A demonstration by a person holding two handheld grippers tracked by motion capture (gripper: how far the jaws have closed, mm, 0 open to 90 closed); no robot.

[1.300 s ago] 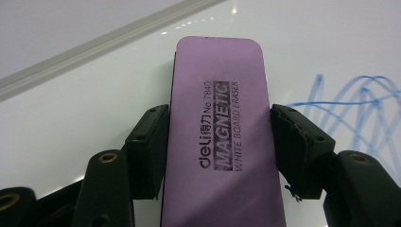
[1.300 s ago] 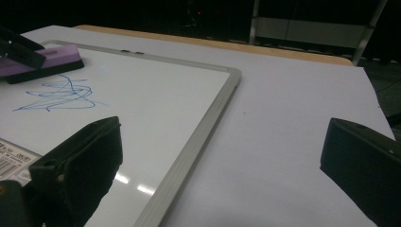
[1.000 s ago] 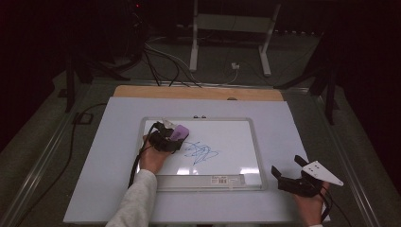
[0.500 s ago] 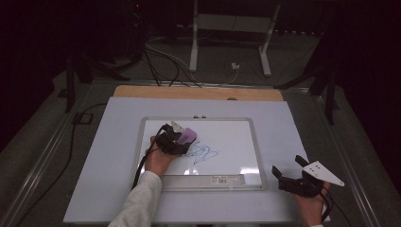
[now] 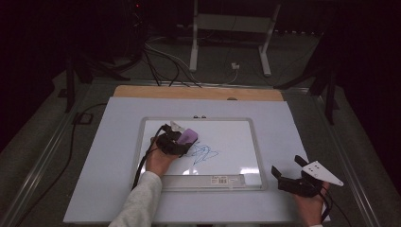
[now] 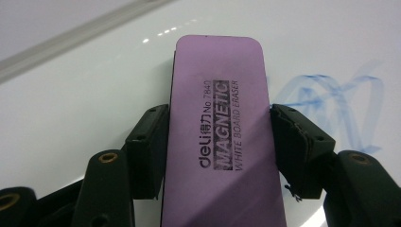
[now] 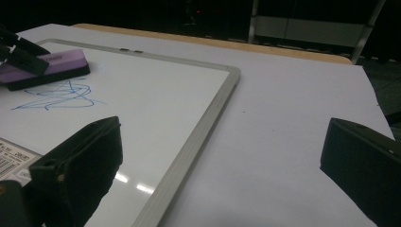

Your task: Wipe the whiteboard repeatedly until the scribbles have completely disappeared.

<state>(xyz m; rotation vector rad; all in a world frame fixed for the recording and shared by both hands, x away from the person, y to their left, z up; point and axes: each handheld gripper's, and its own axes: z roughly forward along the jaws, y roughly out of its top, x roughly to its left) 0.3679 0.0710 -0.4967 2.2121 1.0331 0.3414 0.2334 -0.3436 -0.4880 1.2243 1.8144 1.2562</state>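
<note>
A whiteboard (image 5: 203,119) lies flat on the table, with a blue scribble (image 5: 204,153) near its middle. My left gripper (image 5: 185,142) is shut on a purple magnetic whiteboard eraser (image 5: 190,135), which rests flat on the board just left of the scribble. In the left gripper view the two jaws press on the long sides of the eraser (image 6: 217,123), and smeared blue lines (image 6: 331,92) lie to its right. My right gripper (image 5: 286,165) rests off the board at the table's front right, open with nothing between its jaws (image 7: 222,156). It looks across at the eraser (image 7: 47,64) and the scribble (image 7: 59,97).
The board sits on a white table sheet (image 5: 104,156) with a wooden strip (image 5: 198,92) along the far edge. A barcode label (image 5: 222,179) marks the board's near rail. Cables (image 5: 161,61) and a stand's legs (image 5: 227,42) lie on the dark floor beyond.
The left gripper with the eraser has slid a little to the right along the board, closer to the scribble. The right gripper has kept still.
</note>
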